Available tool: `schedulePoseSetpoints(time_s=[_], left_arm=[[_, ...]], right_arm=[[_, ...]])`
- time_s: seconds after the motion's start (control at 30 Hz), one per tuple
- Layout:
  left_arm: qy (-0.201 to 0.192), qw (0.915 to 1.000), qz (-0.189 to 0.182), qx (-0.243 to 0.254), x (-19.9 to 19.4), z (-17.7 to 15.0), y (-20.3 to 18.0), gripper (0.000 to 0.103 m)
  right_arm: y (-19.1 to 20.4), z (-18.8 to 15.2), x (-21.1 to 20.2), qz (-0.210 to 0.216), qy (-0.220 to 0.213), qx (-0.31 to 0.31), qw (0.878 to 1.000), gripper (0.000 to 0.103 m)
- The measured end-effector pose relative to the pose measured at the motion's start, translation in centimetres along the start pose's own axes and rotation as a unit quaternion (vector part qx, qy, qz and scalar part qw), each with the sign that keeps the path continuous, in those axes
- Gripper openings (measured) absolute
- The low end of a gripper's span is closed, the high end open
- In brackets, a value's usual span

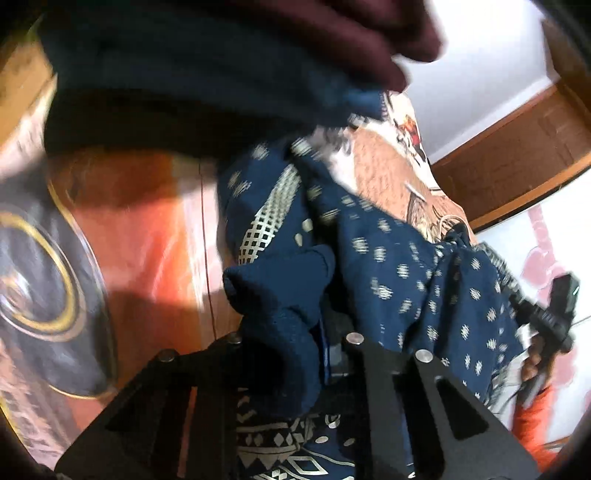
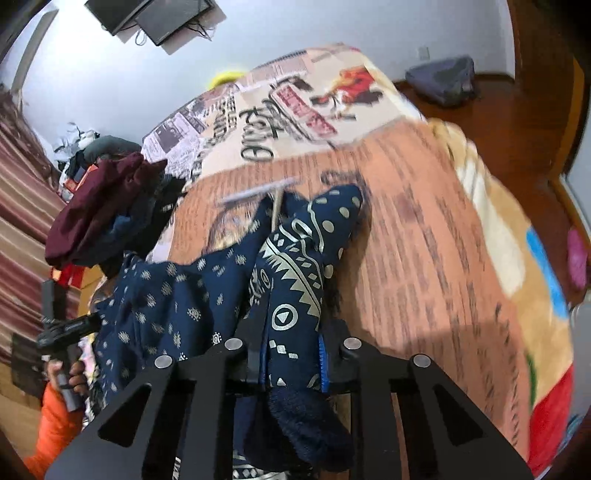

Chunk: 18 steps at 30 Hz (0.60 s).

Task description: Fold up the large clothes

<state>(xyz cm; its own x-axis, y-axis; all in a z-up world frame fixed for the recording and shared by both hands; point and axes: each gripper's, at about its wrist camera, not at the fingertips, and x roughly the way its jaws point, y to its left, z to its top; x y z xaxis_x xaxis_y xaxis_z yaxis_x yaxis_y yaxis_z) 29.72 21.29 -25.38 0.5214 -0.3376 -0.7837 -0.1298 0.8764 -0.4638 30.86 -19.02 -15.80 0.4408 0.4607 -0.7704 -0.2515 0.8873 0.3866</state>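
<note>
both tools clamped on navy patterned garment (image 2: 295, 295): left tool (image 1: 295, 350), right tool (image 2: 291, 354); blurry bed (image 2: 424, 229) apparently beneath.

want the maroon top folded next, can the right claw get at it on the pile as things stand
Probably not yet. The right claw is shut on the navy patterned garment, so it would have to let go first. The maroon top lies uncovered on top of the pile, across the bed to the left.

Printed blanket (image 2: 424, 221); grey bag (image 2: 443, 79); wall monitors (image 2: 155, 14).
</note>
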Motion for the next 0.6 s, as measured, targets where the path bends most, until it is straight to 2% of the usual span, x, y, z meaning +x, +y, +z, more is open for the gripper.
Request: schedulePoseSetpoints(time_s=[0.13, 0.23, 0.3, 0.4, 0.5, 0.6], left_arm=[[-0.046, 0.9982, 0.019, 0.035, -2.5, 0.8, -2.3, 0.018], [-0.062, 0.9959, 0.045, 0.050, -2.9, 1.6, -3.4, 0.018], [-0.056, 0.9952, 0.062, 0.050, -2.1, 2.0, -3.1, 0.018], [-0.025, 0.9961, 0.081, 0.023, 0.0, 2.2, -0.7, 0.019], [-0.003, 0.9971, 0.076, -0.003, 1.9, 1.5, 1.2, 0.023], [-0.009, 0.9980, 0.061, -0.011, 2.0, 0.9, 1.9, 0.026]], right_arm=[[1.9, 2.9, 0.0, -0.008, -0.024, -0.028, 0.999, 0.016], [2.4, 4.1, 0.6, -0.013, -0.031, -0.037, 0.999, 0.016], [2.3, 4.2, 1.7, -0.026, -0.029, -0.039, 0.998, 0.016], [1.1, 3.8, 3.8, -0.049, -0.007, -0.030, 0.998, 0.016], [-0.6, 2.9, 5.1, -0.064, 0.014, -0.017, 0.998, 0.017], [-1.5, 2.4, 5.2, -0.059, 0.025, -0.011, 0.998, 0.019]])
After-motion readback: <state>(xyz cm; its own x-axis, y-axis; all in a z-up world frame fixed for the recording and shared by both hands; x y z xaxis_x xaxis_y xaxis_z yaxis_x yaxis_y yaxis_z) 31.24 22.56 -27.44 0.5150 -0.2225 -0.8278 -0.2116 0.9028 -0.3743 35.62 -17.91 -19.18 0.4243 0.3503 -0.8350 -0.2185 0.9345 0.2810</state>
